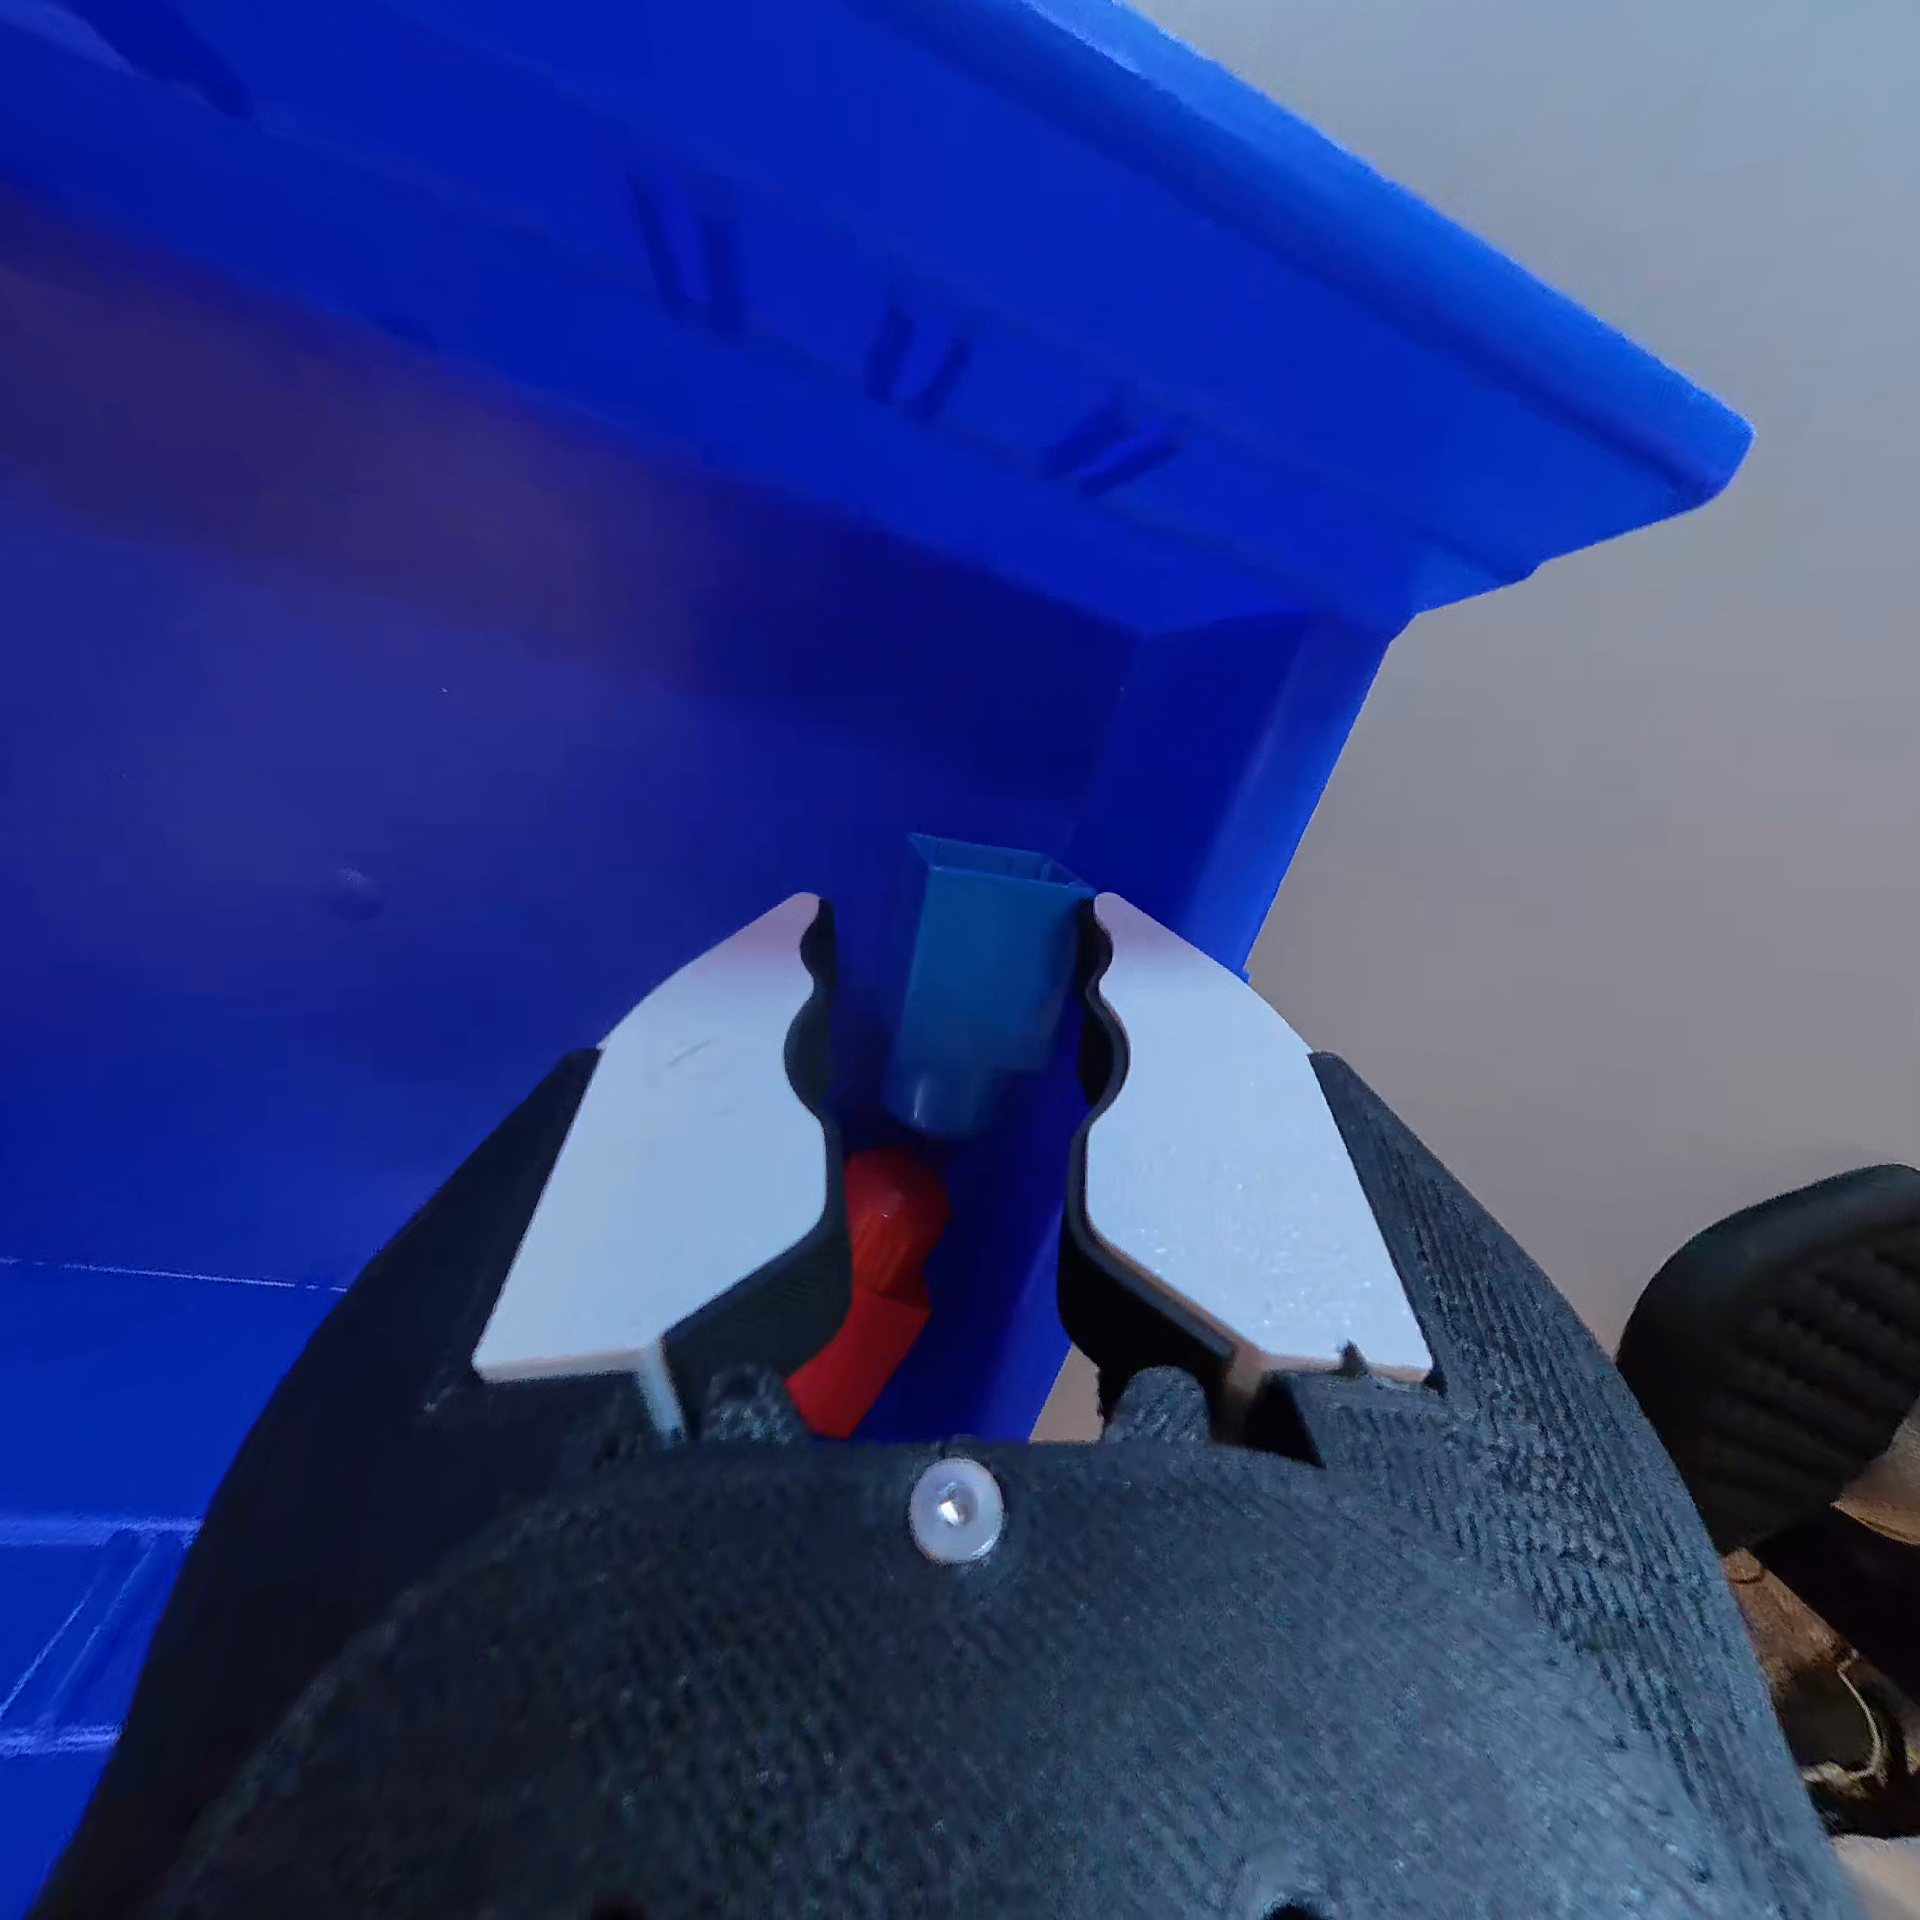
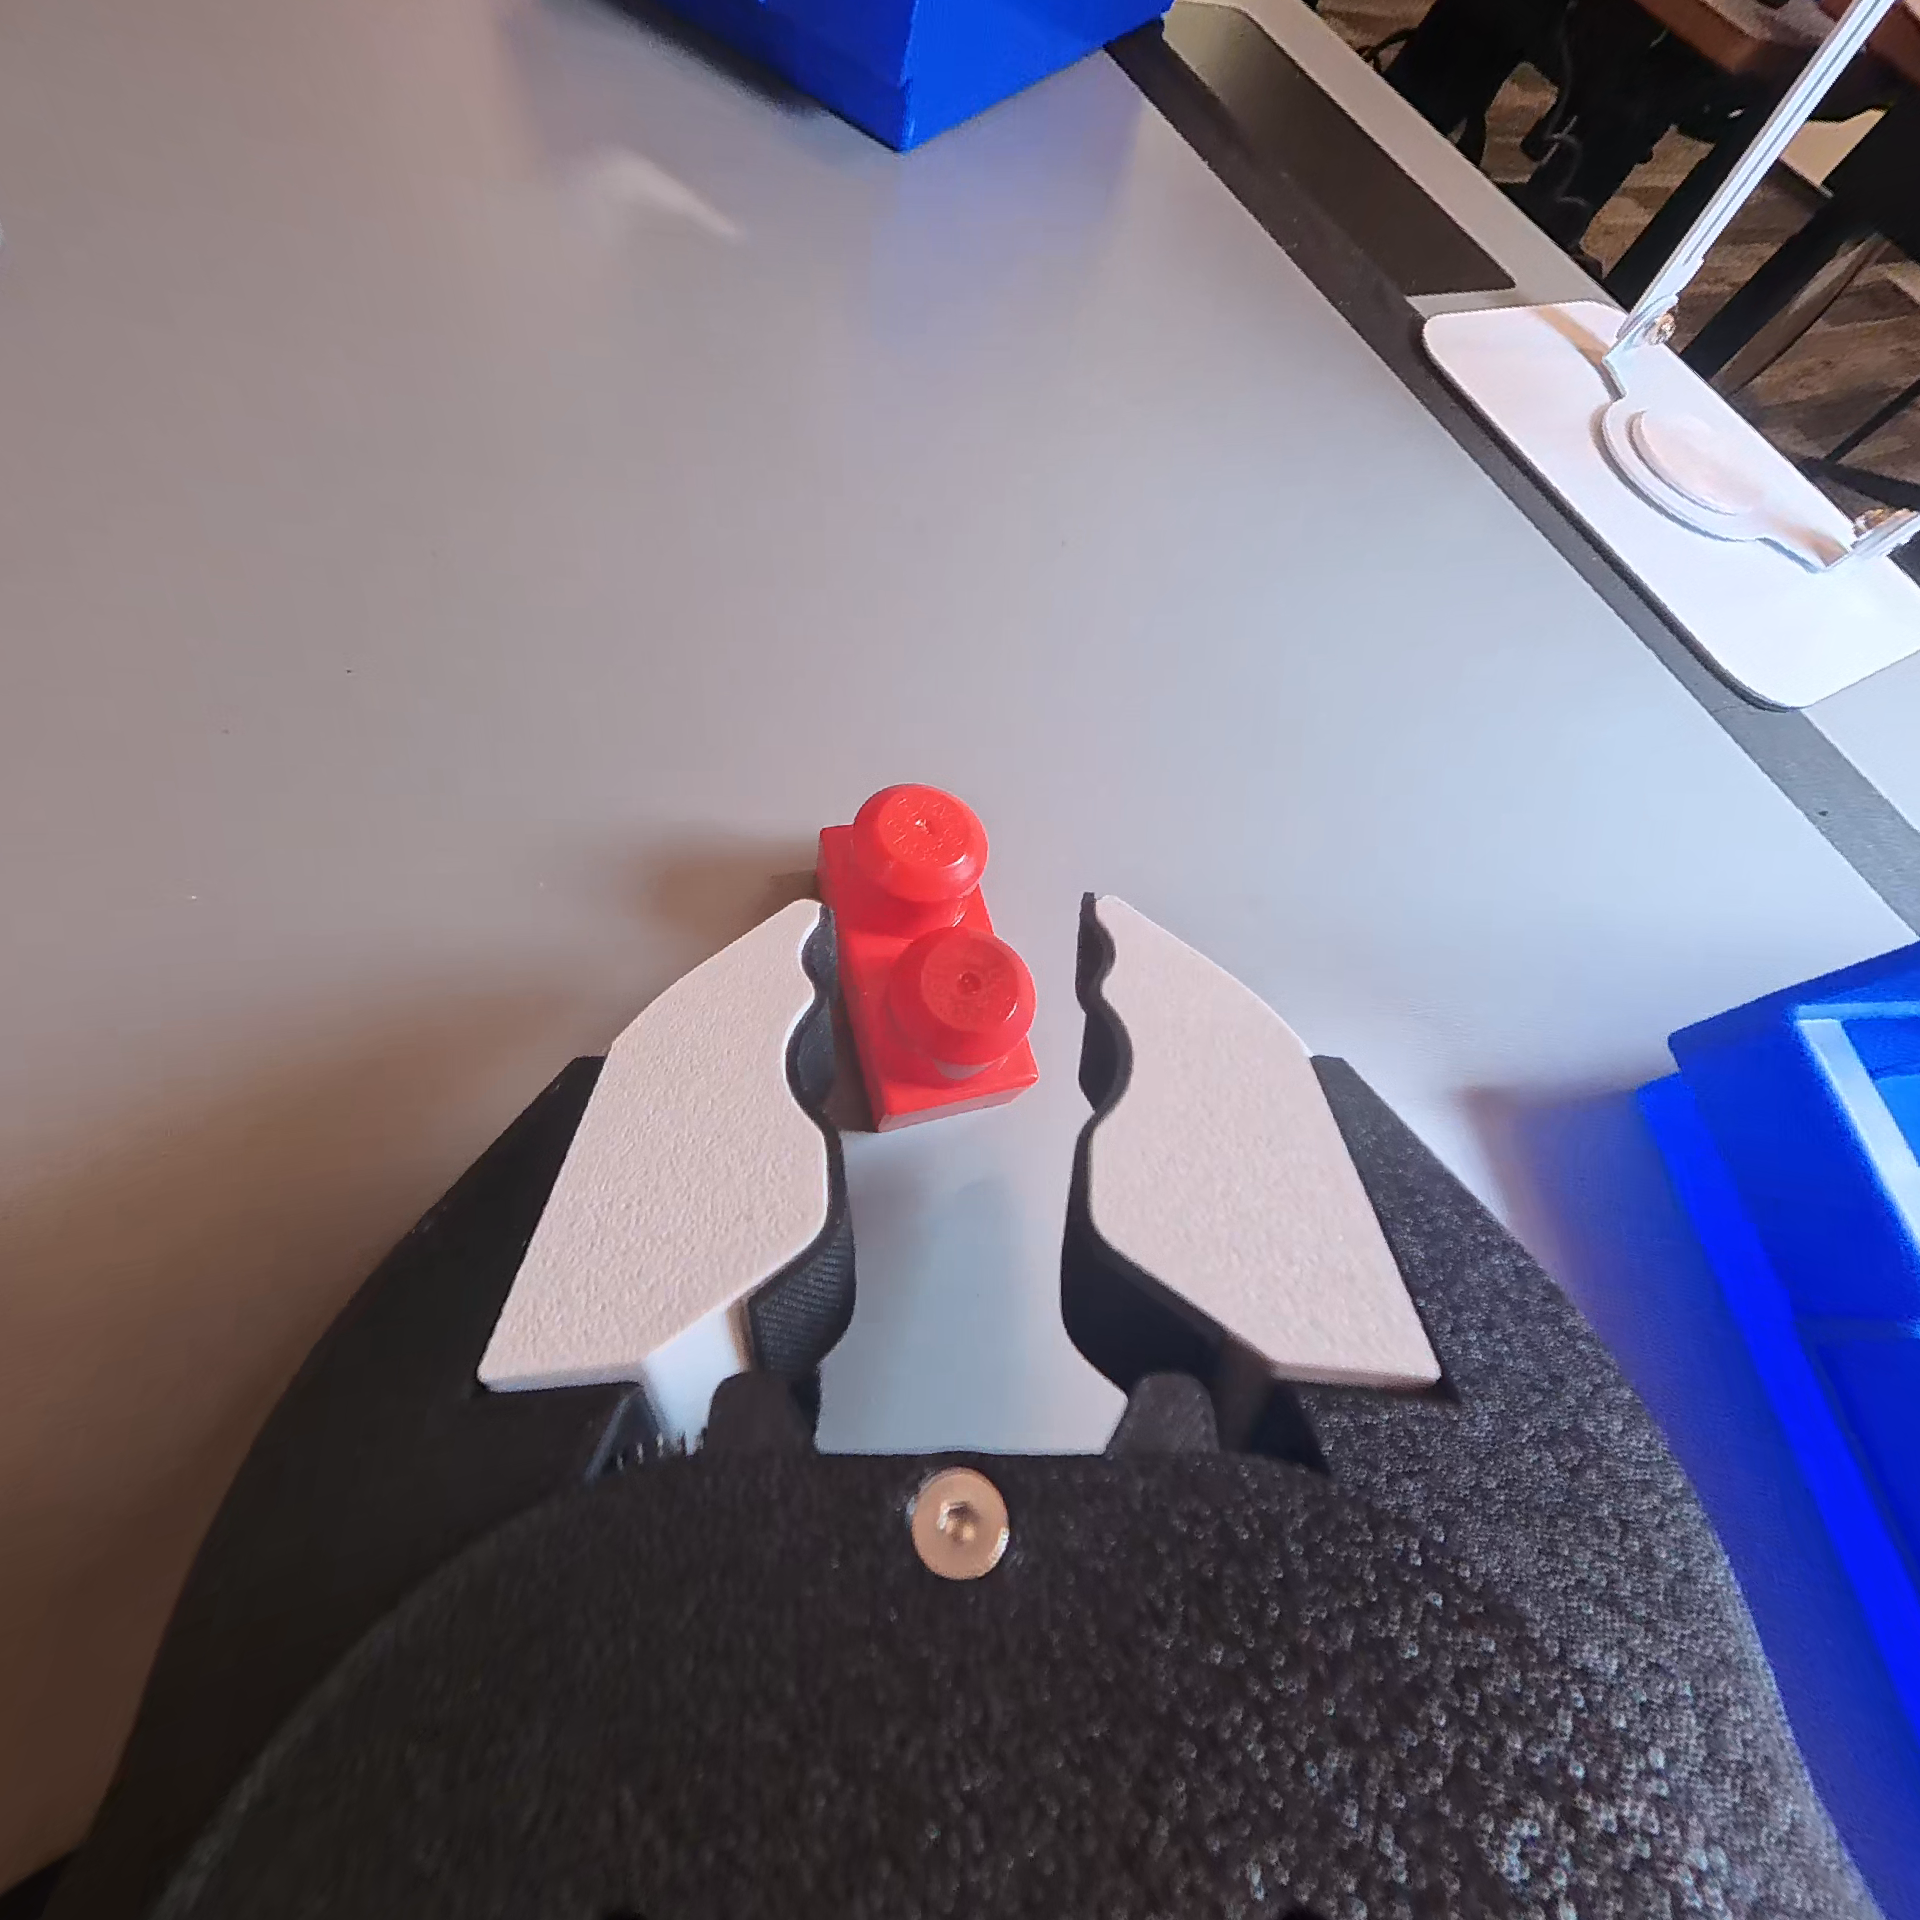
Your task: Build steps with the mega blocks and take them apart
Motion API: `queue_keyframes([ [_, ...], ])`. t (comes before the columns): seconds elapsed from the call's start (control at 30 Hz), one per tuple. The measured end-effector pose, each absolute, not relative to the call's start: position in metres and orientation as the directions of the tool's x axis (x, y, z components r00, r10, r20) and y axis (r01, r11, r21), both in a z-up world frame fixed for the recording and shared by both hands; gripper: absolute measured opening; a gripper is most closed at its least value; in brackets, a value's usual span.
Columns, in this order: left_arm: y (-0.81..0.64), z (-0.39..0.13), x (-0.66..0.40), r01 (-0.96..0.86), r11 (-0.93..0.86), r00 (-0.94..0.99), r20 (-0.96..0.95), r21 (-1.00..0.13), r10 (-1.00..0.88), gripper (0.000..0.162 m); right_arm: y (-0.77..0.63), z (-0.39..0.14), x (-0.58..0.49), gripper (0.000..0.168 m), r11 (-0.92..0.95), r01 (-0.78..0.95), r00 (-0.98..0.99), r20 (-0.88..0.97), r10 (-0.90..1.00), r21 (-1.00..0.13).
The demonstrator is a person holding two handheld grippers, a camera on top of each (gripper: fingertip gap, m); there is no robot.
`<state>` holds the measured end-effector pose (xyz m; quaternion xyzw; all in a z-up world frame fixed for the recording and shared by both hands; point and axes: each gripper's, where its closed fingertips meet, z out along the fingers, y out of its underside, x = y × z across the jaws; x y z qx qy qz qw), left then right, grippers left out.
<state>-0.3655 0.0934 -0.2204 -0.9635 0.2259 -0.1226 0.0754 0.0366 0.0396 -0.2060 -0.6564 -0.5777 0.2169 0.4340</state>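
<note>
While the left gripper (image 1: pixel 956 997) is held jaws apart around a blue block (image 1: pixel 982 987) inside the blue bin (image 1: pixel 520 727), a red block (image 2: pixel 930 987) at frame centre is flanked by the right gripper (image 2: pixel 951 997), jaws apart.

Grey table (image 2: pixel 520 468) filling most of the right wrist view, with a dark strip (image 2: pixel 1351 249) along its far right edge. White flat stand base (image 2: pixel 1538 416) lying on that edge, carrying a round raised disc (image 2: pixel 1688 468) and a slim white upright arm (image 2: pixel 1766 156) rising from it. Beyond the edge, dark patterned floor (image 2: pixel 1818 312) and blurred furniture legs. In the left wrist view, plain pale wall or surface (image 1: pixel 1558 831) at right, and a dark ribbed object (image 1: pixel 1787 1351) at lower right, identity unclear.
</note>
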Motion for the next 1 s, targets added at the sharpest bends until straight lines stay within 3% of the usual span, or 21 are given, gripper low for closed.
queue_keyframes([
  [0.13, 0.094, -0.22, -0.367, -0.371, -0.913, 0.894, 0.2, -0.17, -0.401, 0.046, 0.039, -0.206, 0.037, 0.045, 0.047, 0.574, 0.237, 0.22, 0.946, -0.818],
  [0.2, 0.101, -0.218, -0.366, -0.352, -0.916, 0.904, 0.181, -0.194, -0.386, 0.03, 0.039, -0.205, 0.037, 0.044, 0.051, 0.572, 0.238, 0.225, 0.945, -0.819],
  [0.27, 0.104, -0.217, -0.368, -0.354, -0.915, 0.912, 0.144, -0.191, -0.383, 0.029, 0.04, -0.204, 0.038, 0.044, 0.054, 0.571, 0.242, 0.23, 0.943, -0.819],
  [0.3, 0.11, -0.214, -0.374, -0.353, -0.911, 0.921, 0.094, -0.213, -0.379, 0.009, 0.04, -0.204, 0.038, 0.044, 0.055, 0.57, 0.244, 0.233, 0.941, -0.82],
  [0.33, 0.119, -0.211, -0.384, -0.362, -0.901, 0.927, 0.009, -0.239, -0.375, 0.0, 0.041, -0.203, 0.039, 0.043, 0.056, 0.57, 0.246, 0.235, 0.94, -0.82],
  [0.47, 0.132, -0.199, -0.399, -0.352, -0.886, 0.936, -0.09, -0.301, -0.341, 0.001, 0.042, -0.201, 0.041, 0.043, 0.056, 0.563, 0.255, 0.238, 0.937, -0.824],
  [0.53, 0.132, -0.193, -0.396, -0.367, -0.871, 0.928, -0.069, -0.327, -0.365, 0.003, 0.043, -0.2, 0.041, 0.043, 0.054, 0.561, 0.257, 0.236, 0.937, -0.826],
  [0.57, 0.128, -0.192, -0.393, -0.379, -0.869, 0.922, -0.049, -0.32, -0.384, 0.012, 0.043, -0.2, 0.041, 0.043, 0.053, 0.56, 0.258, 0.234, 0.937, -0.827],
  [0.67, 0.107, -0.198, -0.385, -0.437, -0.867, 0.889, 0.034, -0.238, -0.457, 0.045, 0.042, -0.201, 0.041, 0.043, 0.049, 0.561, 0.254, 0.228, 0.94, -0.827],
  [0.77, 0.084, -0.212, -0.392, -0.521, -0.845, 0.849, 0.033, -0.116, -0.528, 0.058, 0.042, -0.203, 0.041, 0.043, 0.05, 0.565, 0.249, 0.228, 0.941, -0.824],
  [0.9, 0.07, -0.22, -0.403, -0.571, -0.82, 0.819, 0.04, -0.04, -0.573, 0.057, 0.042, -0.204, 0.041, 0.043, 0.044, 0.566, 0.25, 0.222, 0.942, -0.823],
  [1.0, 0.071, -0.229, -0.402, -0.591, -0.805, 0.804, 0.043, -0.052, -0.593, 0.053, 0.043, -0.206, 0.041, 0.043, 0.042, 0.569, 0.249, 0.221, 0.943, -0.821],
])
